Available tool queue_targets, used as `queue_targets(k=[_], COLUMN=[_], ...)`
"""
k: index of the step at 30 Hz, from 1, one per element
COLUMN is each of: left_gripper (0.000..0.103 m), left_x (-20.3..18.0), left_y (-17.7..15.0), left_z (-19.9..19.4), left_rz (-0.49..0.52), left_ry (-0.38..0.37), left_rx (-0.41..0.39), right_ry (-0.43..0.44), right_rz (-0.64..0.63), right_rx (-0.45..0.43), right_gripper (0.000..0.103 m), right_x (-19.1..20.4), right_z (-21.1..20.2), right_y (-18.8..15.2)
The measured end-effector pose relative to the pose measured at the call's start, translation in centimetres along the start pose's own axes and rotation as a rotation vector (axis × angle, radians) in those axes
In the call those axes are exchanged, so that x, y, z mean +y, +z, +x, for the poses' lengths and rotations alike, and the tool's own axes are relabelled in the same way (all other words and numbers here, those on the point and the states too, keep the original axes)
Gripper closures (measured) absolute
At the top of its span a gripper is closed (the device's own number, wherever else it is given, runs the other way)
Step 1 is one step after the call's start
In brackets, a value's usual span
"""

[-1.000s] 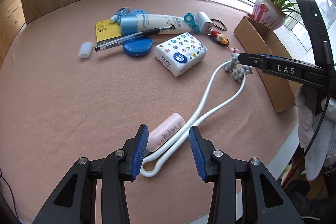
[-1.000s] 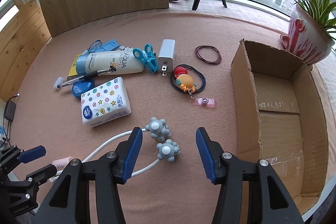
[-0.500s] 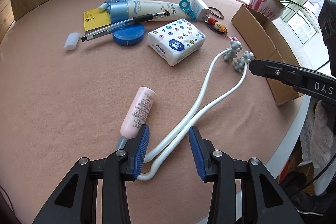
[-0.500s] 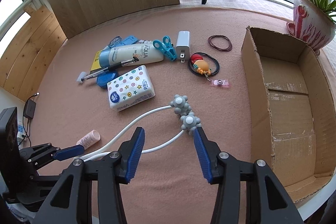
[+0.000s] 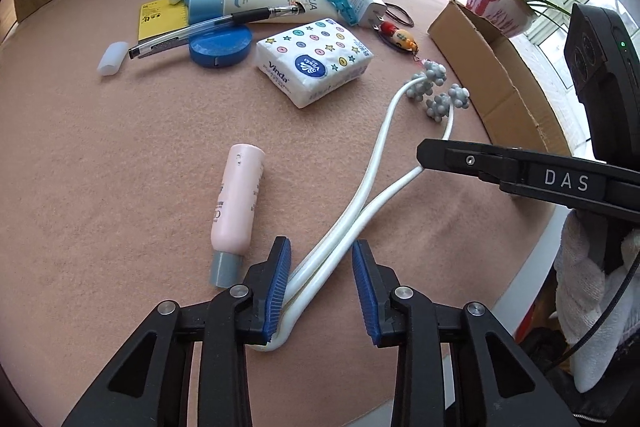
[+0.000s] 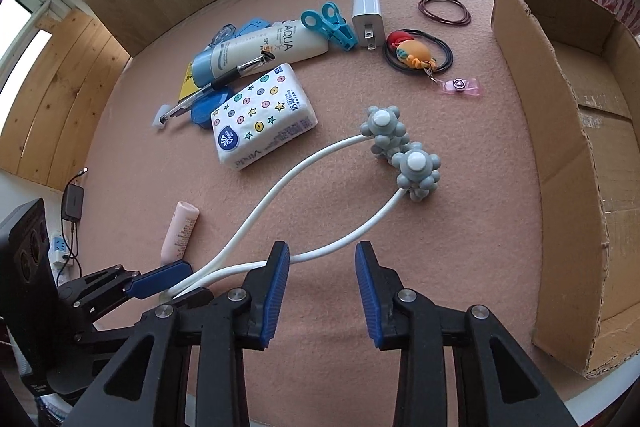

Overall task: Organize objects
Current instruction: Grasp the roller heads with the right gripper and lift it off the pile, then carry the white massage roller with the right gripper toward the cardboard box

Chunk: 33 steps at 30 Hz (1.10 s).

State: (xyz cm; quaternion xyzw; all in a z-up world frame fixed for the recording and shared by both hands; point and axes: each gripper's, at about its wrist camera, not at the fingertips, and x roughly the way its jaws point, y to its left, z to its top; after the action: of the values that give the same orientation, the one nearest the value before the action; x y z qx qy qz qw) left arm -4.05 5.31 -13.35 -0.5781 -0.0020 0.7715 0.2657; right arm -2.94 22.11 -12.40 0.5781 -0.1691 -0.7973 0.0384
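While both my grippers have just been closing, the left (image 5: 320, 287) and right (image 6: 322, 291) each straddle the massager (image 6: 280, 187), fingers half open, neither clamped

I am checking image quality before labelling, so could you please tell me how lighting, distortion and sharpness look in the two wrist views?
Left wrist view: soft daylight from the windows, faint shadows, strong fisheye bending at the dark corners; tissue pack lettering reads sharply, and the sky behind the potted plant is blown out. Right wrist view: similarly even light, no motion blur, cardboard box edges curve with the lens.
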Motion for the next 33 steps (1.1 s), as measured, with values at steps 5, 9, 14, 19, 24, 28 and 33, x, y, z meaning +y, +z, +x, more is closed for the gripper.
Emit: queue_targets(k=[5,9,14,19,24,28,33], left_gripper=[0.069,0.069,0.069,0.069,0.07,0.07,0.07], left_x=[-2.4,-5.0,-7.3,-6.0,-4.4,-5.0,-5.8], left_y=[-0.2,-0.2,0.3,2.2,4.2,4.8,5.0], left_z=[0.5,1.5,1.3,0.6,1.7,2.3,2.5], left_rz=[0.022,0.05,0.097,0.051,0.024,0.032,0.038], left_ry=[-0.054,-0.115,-0.132,-0.113,-0.081,-0.107,-0.13], left_rx=[0.019,0.045,0.038,-0.002,0.005,0.011,0.014], right_ry=[-0.023,-0.044,-0.059,-0.048,-0.026,-0.017,0.001], right_rz=[-0.003,-0.008,0.022,0.074,0.099,0.126,0.186], right_rx=[-0.022,-0.034,-0.056,-0.063,-0.063,-0.051,-0.051], right_gripper=[0.077,0.083,0.084,0.084,0.083,0.083,0.083], right_x=[-0.2,-0.7,-2.1,-3.6,-3.8,-3.6,-4.5], right_z=[0.0,0.1,-0.5,-1.1,-1.4,-1.0,-1.5], right_y=[0.7,1.4,1.6,0.8,0.0,-0.2,-1.1])
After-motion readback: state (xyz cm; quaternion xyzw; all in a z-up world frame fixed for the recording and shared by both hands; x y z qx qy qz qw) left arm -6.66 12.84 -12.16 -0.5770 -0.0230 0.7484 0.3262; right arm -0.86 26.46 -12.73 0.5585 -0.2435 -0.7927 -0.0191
